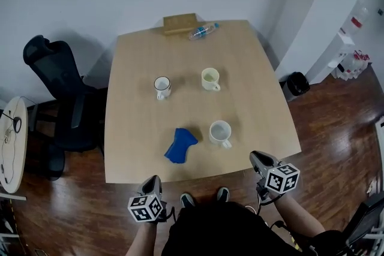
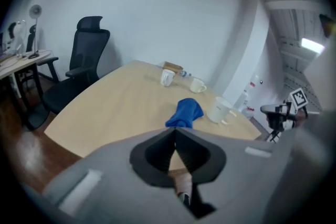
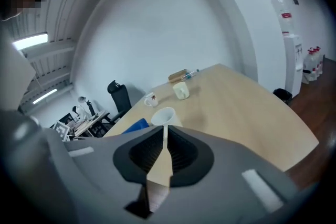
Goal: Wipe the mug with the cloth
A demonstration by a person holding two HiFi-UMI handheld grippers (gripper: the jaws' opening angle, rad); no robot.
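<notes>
A blue cloth [image 1: 180, 145] lies crumpled near the front of the wooden table [image 1: 138, 147], with a white mug [image 1: 220, 132] upright just to its right. Both grippers are off the table, held before its front edge. My left gripper [image 1: 151, 183] is shut and empty; in its own view the jaws [image 2: 175, 129] meet in line with the cloth [image 2: 185, 113], and the mug [image 2: 218, 109] stands beyond to the right. My right gripper [image 1: 261, 159] holds nothing; its jaws [image 3: 166, 129] are closed to a thin slit that lines up with the mug [image 3: 163, 115].
Two more mugs stand mid-table, one cream [image 1: 210, 78] and one white with a dark mark [image 1: 162, 87]. A plastic bottle [image 1: 203, 31] and a wooden block [image 1: 180, 23] lie at the far edge. A black office chair [image 1: 57, 105] stands left, a dark bin [image 1: 296, 84] right.
</notes>
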